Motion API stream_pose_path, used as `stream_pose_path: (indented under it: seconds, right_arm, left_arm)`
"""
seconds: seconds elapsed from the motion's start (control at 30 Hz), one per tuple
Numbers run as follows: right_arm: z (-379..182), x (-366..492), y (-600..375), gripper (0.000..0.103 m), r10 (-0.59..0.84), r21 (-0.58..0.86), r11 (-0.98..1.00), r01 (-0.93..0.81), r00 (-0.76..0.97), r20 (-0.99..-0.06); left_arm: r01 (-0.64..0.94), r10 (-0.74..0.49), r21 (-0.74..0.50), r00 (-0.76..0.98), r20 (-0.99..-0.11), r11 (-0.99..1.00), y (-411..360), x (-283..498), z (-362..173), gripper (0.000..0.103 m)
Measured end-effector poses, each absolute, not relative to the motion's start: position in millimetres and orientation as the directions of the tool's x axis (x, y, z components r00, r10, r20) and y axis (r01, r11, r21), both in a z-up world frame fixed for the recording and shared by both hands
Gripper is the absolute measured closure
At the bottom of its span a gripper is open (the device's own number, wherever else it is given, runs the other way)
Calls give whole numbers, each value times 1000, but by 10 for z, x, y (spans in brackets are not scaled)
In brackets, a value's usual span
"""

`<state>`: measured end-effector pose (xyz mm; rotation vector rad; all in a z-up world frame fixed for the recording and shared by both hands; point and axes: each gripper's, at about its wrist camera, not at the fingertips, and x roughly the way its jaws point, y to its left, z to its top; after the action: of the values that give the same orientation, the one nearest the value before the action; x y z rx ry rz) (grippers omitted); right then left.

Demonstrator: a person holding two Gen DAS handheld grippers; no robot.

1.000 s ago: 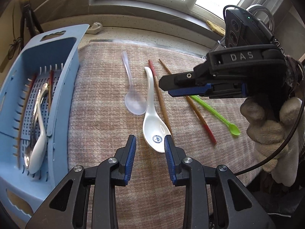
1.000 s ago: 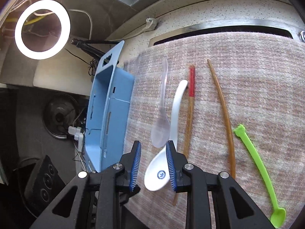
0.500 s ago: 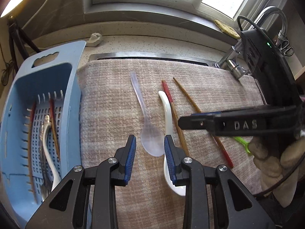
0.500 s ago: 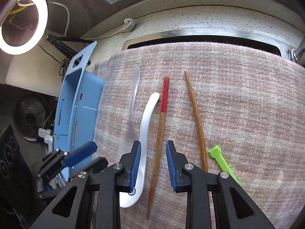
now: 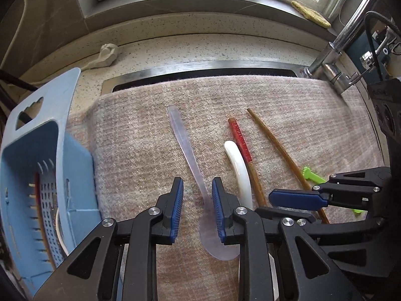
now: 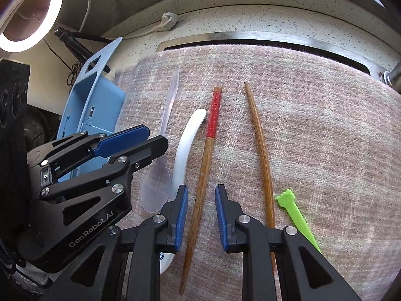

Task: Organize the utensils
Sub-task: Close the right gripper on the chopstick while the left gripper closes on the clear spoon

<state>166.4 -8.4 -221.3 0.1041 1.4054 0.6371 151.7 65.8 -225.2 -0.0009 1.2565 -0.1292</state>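
1. Checked cloth [image 5: 288, 115] covers the sink, whose steel rim shows along the cloth's far edge; it carries all the loose utensils.
2. Blue basket [image 5: 17, 175] sits off the cloth's left edge. Inside: a white spoon and a brown stick on the slotted floor, only partly visible. A second ago more of its interior showed, including a metal spoon.
3. Left gripper [image 5: 196, 207] points steeply down over the near half of the cloth, jaws closing. Clear spoon [image 5: 184, 145] runs between them, neck near the right pad; no contact visible. Handle reaches toward the far edge, bowl lies under the right finger.
4. Right gripper [image 6: 201, 217] also points steeply down, jaws closing, just right of the left gripper. Red-topped chopstick [image 6: 204, 165] lies between its pads with a gap on both sides, so not pinched.
5. White spoon [image 6: 185, 145] lies between the clear spoon and the red-topped chopstick, bowl hidden under the grippers.
6. Plain brown chopstick [image 6: 260, 150] lies to the right of the red-topped one, apart from it.
7. Green pick [image 6: 294, 213] is furthest right, near the cloth's near edge.
8. Versus a second ago: left gripper was over the white spoon's bowl, now straddles the clear spoon. Right gripper was over the white spoon, now straddles the red-topped chopstick. Utensils on the cloth keep the same order.
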Motion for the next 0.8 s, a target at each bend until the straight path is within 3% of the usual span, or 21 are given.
stream_pose_path:
  seconds: [0.27,0.8]
  right_arm:
    - [-2230,1718,-141,91,468,430,830,-356,24,-883]
    - [-2252,1713,-152,89,481,432,823,-369,47,-875]
  left_arm:
    - [124,-73,-39,286,-955,992,641,1647,-2325,90]
    - [116,-73,-41,288,-955,992,651,1574,-2311,90]
